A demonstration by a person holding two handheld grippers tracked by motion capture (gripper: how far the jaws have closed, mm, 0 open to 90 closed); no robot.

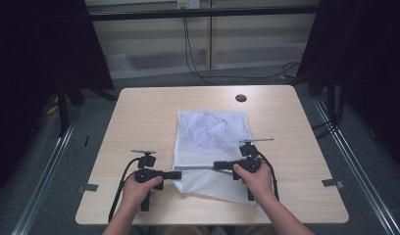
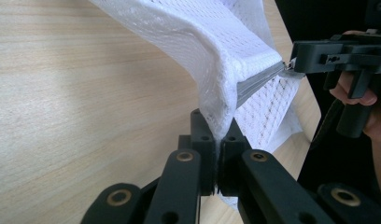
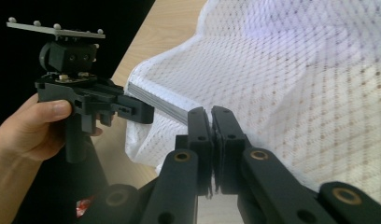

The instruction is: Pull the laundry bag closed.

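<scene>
At table's near edge, left: left gripper [image 1: 176,175] pinches corner of white mesh bag [image 1: 210,147], jaws pressed tight on fabric at end of grey zipper [image 1: 198,168]. Bag lies flat mid-table [image 1: 139,112], near edge lifted. Right: right gripper [image 1: 218,165] jaws closed at zipper's other end, likely on pull. Step, by judgement: working zipper, bag held taut. Next calls for steady counter-pull along zipper line. Both forearms low, grippers pointing inward, facing.

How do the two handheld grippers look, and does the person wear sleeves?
Both the left gripper and the right gripper are matte black, with pistol-style handles, linkage arms with brass-coloured pivot pins, and two flat jaws. Each carries a thin grey plate on top, studded with small balls, and trails a black cable. The forearms are bare; no sleeves show.
</scene>
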